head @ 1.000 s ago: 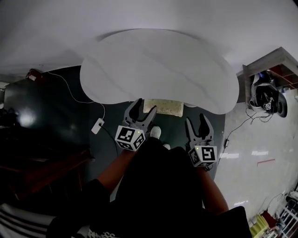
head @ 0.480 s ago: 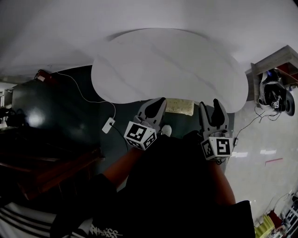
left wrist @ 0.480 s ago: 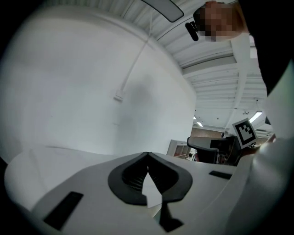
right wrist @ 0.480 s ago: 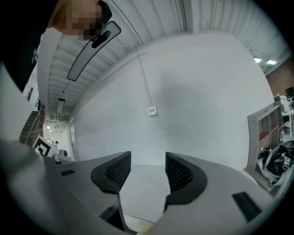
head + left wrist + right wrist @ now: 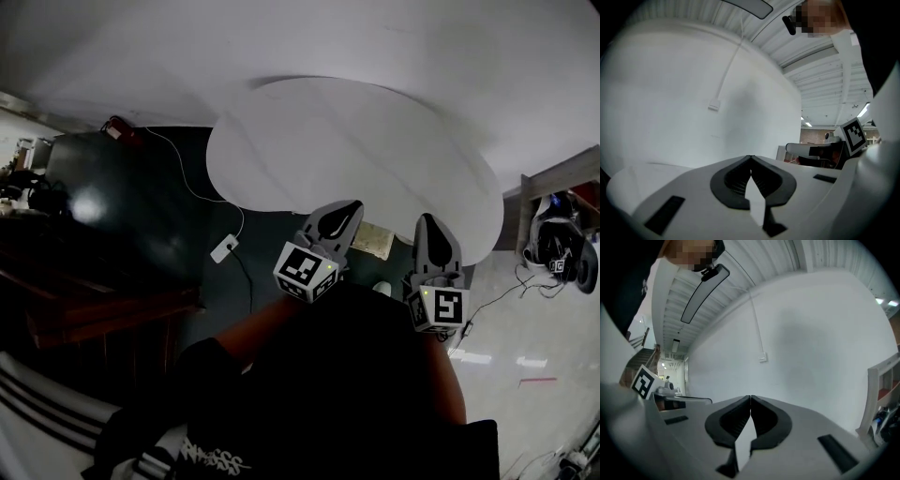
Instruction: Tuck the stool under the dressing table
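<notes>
In the head view the white oval dressing table [image 5: 356,150] stands against the wall. A corner of the stool's beige cushion [image 5: 375,240] shows just under the table's near edge, between my two grippers; the rest of the stool is hidden. My left gripper [image 5: 344,210] is shut and empty, its tip over the table's near edge. My right gripper [image 5: 429,225] is also shut and holds nothing, beside the cushion on the right. Both gripper views show closed jaws, left gripper [image 5: 750,158] and right gripper [image 5: 750,398], facing the white wall, level.
A white power adapter [image 5: 223,248] with its cable lies on the dark floor left of the table. Dark wooden furniture [image 5: 94,309] stands at the far left. At the right, a shelf and a dark device [image 5: 561,246] stand by glossy pale floor.
Both grippers went from open to shut, the left first, and rose toward the table edge. Less of the stool cushion shows than before.
</notes>
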Tool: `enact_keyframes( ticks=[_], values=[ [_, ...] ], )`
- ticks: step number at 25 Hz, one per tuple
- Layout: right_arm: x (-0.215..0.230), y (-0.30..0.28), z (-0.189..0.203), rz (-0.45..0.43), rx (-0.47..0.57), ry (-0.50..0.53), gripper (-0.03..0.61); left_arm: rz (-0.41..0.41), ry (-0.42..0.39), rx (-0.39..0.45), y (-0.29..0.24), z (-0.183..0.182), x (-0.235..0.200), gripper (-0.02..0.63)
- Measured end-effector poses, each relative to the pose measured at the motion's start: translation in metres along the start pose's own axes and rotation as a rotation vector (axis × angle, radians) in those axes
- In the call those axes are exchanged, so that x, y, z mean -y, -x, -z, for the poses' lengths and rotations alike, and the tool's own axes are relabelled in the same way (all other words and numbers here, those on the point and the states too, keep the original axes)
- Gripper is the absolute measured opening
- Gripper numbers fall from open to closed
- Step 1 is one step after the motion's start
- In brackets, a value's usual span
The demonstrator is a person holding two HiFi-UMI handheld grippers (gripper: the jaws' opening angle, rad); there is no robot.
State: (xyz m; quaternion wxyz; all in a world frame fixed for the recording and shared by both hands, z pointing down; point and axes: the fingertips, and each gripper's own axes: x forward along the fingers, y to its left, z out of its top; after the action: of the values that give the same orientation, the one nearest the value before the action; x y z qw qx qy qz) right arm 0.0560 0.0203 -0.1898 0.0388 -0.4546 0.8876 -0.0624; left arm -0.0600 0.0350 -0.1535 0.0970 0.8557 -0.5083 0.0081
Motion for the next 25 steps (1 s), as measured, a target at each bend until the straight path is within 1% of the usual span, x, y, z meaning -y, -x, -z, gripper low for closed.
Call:
enact_keyframes(
  ticks=[4, 6, 10, 14, 17, 21, 25],
  values=[
    [0.018, -0.006, -0.004, -0.016, -0.035, 0.066, 0.037, -0.078, -0.047, 0.028, -0.011, -0.014, 0.008, 0.015],
    [0.029, -0.007, -0.006, -0.021, -0.039, 0.061, 0.037, -0.107, -0.048, 0.039, -0.016, -0.017, 0.012, 0.015],
    [0.046, -0.003, -0.003, -0.025, -0.058, 0.061, 0.038, -0.118, -0.025, 0.063, -0.025, -0.019, 0.027, 0.015],
    [0.053, 0.005, -0.004, -0.033, -0.066, 0.064, 0.038, -0.137, -0.021, 0.059, -0.028, -0.015, 0.037, 0.015],
    [0.059, 0.013, -0.002, -0.045, -0.067, 0.062, 0.038, -0.146, 0.013, 0.079, -0.031, -0.013, 0.049, 0.015],
    [0.073, 0.027, 0.0, -0.042, -0.071, 0.069, 0.038, -0.144, 0.003, 0.083, -0.043, -0.009, 0.068, 0.015],
    [0.078, 0.038, -0.001, -0.043, -0.07, 0.069, 0.037, -0.131, -0.008, 0.074, -0.047, -0.005, 0.083, 0.015]
  ],
)
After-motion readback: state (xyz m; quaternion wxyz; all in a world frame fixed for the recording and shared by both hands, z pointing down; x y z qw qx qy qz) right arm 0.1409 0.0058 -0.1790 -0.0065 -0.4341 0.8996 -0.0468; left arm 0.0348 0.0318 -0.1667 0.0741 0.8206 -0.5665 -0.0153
